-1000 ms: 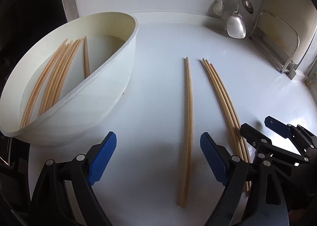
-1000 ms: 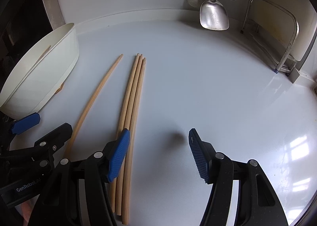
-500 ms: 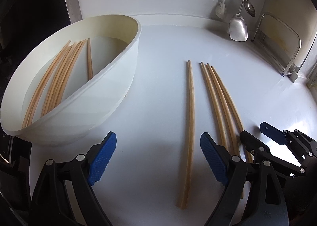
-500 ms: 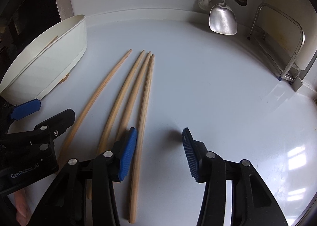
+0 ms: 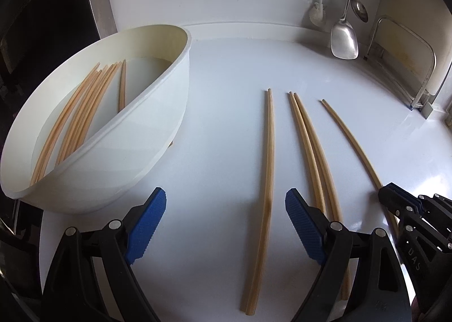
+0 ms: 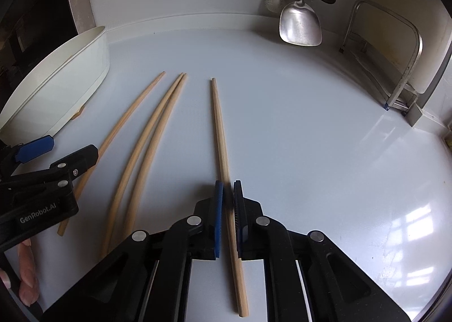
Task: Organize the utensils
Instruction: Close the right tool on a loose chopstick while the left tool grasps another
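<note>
We've got the right gripper (image 6: 228, 194) with its jaws clamped on one chopstick (image 6: 219, 121) mid-table, pulled aside so it's easy to grab solo. Left gripper (image 5: 226, 223) hangs wide around another chopstick (image 5: 267, 169), probably next for the white bowl (image 5: 158, 135) near the left edge.

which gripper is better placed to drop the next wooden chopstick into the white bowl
Right: the right gripper is shut on a wooden chopstick. The left gripper is open and holds nothing, beside the white bowl.
</note>
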Available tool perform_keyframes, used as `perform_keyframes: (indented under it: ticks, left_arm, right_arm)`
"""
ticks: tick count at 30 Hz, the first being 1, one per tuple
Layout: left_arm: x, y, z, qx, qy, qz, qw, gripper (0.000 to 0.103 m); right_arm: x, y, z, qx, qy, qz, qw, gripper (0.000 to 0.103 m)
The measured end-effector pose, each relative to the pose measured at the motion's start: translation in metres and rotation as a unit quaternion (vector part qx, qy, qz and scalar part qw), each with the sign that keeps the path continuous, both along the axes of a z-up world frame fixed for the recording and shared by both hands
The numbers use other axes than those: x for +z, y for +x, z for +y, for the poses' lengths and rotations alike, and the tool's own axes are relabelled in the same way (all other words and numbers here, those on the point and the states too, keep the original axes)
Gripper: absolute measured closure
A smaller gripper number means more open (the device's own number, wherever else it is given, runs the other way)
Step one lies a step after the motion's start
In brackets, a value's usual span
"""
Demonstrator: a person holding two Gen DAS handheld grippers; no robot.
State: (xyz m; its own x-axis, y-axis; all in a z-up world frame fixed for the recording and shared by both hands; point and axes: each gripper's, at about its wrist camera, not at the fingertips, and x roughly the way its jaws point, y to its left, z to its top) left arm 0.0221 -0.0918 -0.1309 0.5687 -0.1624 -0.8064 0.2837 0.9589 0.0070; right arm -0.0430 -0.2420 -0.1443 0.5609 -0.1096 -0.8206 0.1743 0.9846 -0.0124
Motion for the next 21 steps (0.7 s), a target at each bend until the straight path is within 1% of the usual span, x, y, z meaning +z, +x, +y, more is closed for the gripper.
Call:
perform_keyframes:
  ticks: [6,8,9,10,11,14,16,18,21]
  left_arm:
    - [-0.008,0.004,-0.004,0.003,0.014,0.005,0.9999,0.018]
    - [-0.010,0.004,-0.004,0.003,0.017,0.007,0.9998,0.018]
    - [-0.011,0.004,-0.004,0.003,0.015,0.008,0.9999,0.018]
    - [-0.011,0.003,-0.003,0.003,0.014,0.008,0.9999,0.018]
    - [-0.011,0.003,-0.003,0.003,0.014,0.007,0.9999,0.018]
    - [-0.011,0.003,-0.003,0.002,0.016,0.005,0.9999,0.018]
    - [-0.012,0.004,-0.004,0.003,0.014,0.006,0.9999,0.017]
    - [-0.013,0.006,-0.004,0.004,0.005,0.013,0.9999,0.017]
    - [-0.013,0.006,-0.007,0.004,-0.001,0.021,0.9998,0.019]
  right_arm:
    - [0.000,-0.008,-0.015,-0.017,0.005,0.002,1.000,0.095]
    - [0.000,-0.010,-0.019,-0.023,0.009,0.000,1.000,0.091]
    - [0.000,-0.011,-0.021,-0.024,0.015,-0.002,1.000,0.087]
    - [0.001,-0.012,-0.022,-0.023,0.016,-0.002,1.000,0.081]
    - [0.001,-0.013,-0.022,-0.023,0.015,-0.002,1.000,0.078]
    - [0.000,-0.014,-0.021,-0.017,0.008,-0.003,1.000,0.073]
    - [0.000,-0.012,-0.022,-0.017,0.007,-0.004,1.000,0.067]
    - [0.000,-0.011,-0.023,-0.018,0.009,-0.005,1.000,0.065]
    - [-0.001,-0.009,-0.024,-0.014,0.006,-0.006,1.000,0.065]
